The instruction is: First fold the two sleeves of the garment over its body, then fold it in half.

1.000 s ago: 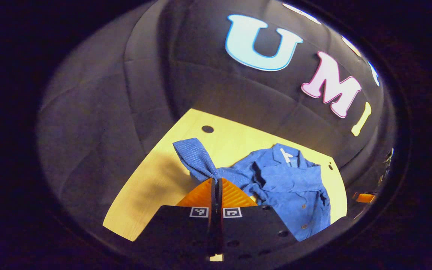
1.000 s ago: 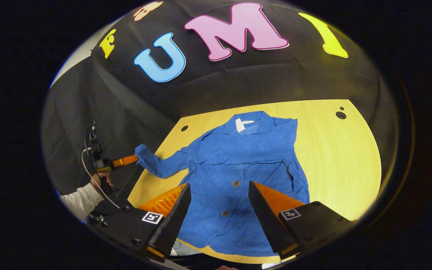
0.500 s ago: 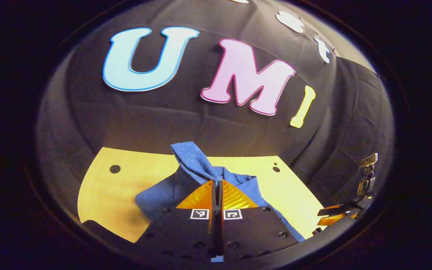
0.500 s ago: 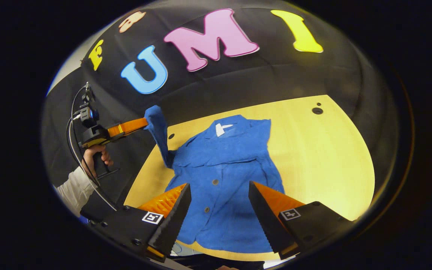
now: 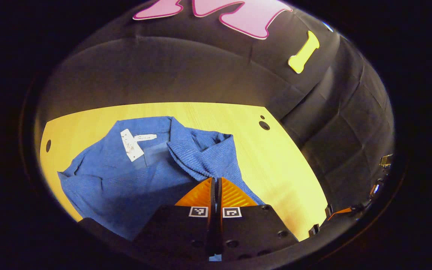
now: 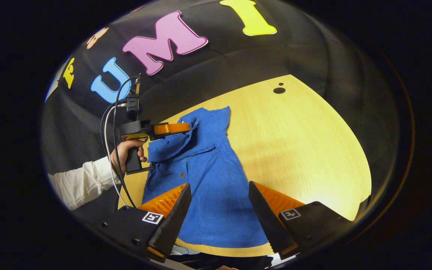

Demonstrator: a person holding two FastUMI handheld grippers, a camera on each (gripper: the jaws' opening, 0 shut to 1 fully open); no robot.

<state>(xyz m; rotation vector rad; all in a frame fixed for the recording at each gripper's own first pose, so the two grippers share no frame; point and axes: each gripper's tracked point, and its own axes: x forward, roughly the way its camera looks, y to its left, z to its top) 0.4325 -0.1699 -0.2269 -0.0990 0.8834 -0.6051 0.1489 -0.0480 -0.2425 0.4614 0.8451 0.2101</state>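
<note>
A blue button-up shirt (image 5: 126, 172) lies on the wooden table (image 5: 283, 161), with a white tag (image 5: 131, 144) at its collar. My left gripper (image 5: 216, 179) is shut on the cuff of one sleeve (image 5: 197, 153), which is draped over the shirt's upper body. From the right gripper view, a hand (image 6: 126, 150) holds the left gripper (image 6: 186, 128) above the shirt (image 6: 208, 180) near the collar. My right gripper (image 6: 219, 198) hovers open over the shirt's lower half, with nothing between its fingers.
The table (image 6: 306, 150) has bare wood to the right of the shirt and small round holes (image 6: 279, 90) near its far corner. A white sleeve (image 6: 81, 183) reaches in from the left. Black cloth walls the booth on all sides.
My left gripper has carried the sleeve from out beside the table, up and across over the shirt's body. The right gripper has stayed open over the hem as its view swung.
</note>
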